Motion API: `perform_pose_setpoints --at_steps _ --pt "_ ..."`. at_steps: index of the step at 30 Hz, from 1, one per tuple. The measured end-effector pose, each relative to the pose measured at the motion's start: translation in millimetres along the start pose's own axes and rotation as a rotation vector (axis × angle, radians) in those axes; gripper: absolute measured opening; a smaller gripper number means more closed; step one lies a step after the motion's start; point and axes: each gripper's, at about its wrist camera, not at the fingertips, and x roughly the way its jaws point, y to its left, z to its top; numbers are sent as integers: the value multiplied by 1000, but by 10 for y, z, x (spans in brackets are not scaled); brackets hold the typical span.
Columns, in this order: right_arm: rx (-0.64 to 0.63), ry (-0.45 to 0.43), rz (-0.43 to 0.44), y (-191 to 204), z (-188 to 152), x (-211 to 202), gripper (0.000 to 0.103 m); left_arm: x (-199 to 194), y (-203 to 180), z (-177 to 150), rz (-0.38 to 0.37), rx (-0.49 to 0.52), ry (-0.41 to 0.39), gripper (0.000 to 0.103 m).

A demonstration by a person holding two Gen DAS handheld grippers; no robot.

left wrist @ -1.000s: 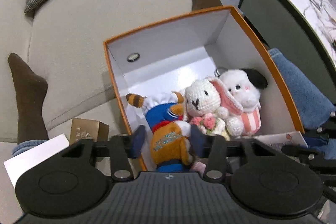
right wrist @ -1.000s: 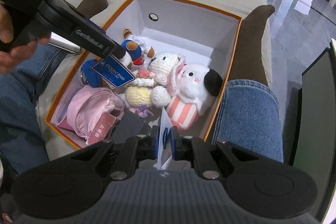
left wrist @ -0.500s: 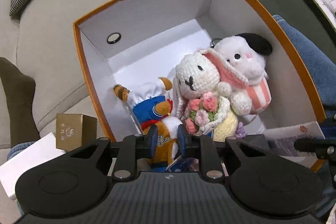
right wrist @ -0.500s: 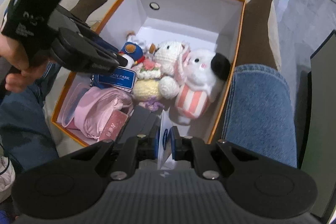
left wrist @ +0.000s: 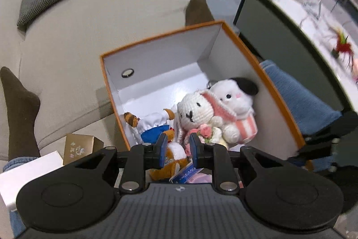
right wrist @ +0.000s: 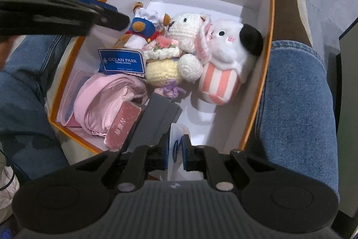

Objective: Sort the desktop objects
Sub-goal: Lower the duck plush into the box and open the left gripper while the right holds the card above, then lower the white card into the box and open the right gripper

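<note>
The white paper card, pinched in the right gripper fingers at lower centre, apparently needs releasing into the orange cardboard box.

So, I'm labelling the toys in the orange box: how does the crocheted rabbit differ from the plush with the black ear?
The crocheted rabbit is knitted yarn with a yellow body and a pink flower bouquet. The plush with the black ear is smooth fleece above a pink-and-white striped base. The rabbit lies nearer the box's middle, the plush against its side wall. Both have white faces and lean together.

Plush toys in orange box
</note>
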Motion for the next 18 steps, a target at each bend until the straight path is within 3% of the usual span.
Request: perform_pose_setpoints --at_steps 5,18 --pt "22 3 7 -15 85 57 13 -190 23 -173 0 -28 -50 24" --pt "15 68 -5 58 113 77 14 -385 370 -553 3 -132 -76 24"
